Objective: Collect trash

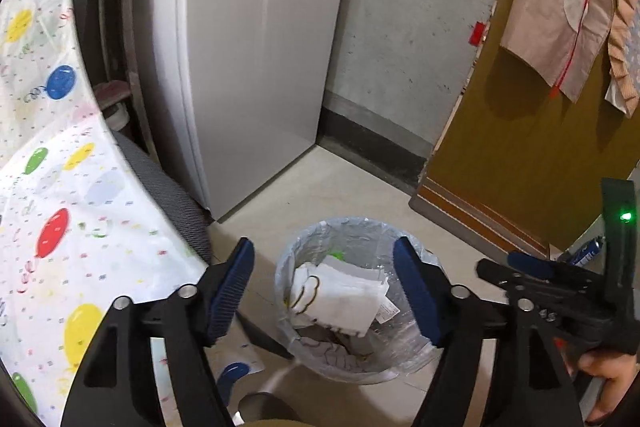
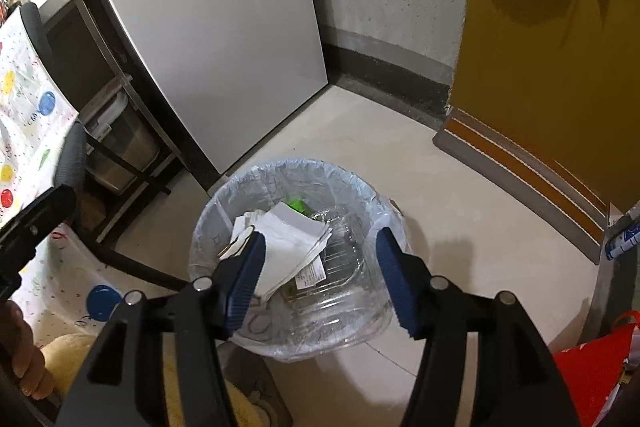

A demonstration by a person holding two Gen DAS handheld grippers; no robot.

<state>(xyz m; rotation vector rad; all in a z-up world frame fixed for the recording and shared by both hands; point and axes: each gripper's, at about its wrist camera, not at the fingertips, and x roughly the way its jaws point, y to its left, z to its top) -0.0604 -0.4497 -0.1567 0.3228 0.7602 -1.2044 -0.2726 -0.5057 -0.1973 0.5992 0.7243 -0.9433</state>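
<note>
A trash bin [image 1: 408, 355] lined with a clear plastic bag stands on the floor; it also shows in the right wrist view [image 2: 360, 331]. Inside lie white paper napkins [image 1: 344, 291] [image 2: 292, 243], a clear plastic container [image 2: 340, 267] and a green scrap [image 2: 298, 205]. My left gripper [image 1: 324, 287] is open and empty above the bin. My right gripper [image 2: 320, 267] is open and empty above the bin too; it shows at the right of the left wrist view [image 1: 520, 267].
A grey fridge [image 1: 256, 67] [image 2: 216, 39] stands behind the bin. A table with a balloon-print cloth [image 1: 52, 187] [image 2: 24, 107] and a dark chair [image 1: 172, 203] are at the left. A yellow-brown door [image 1: 532, 155] [image 2: 552, 67] is at the right. A red bag [image 2: 592, 371] lies at lower right.
</note>
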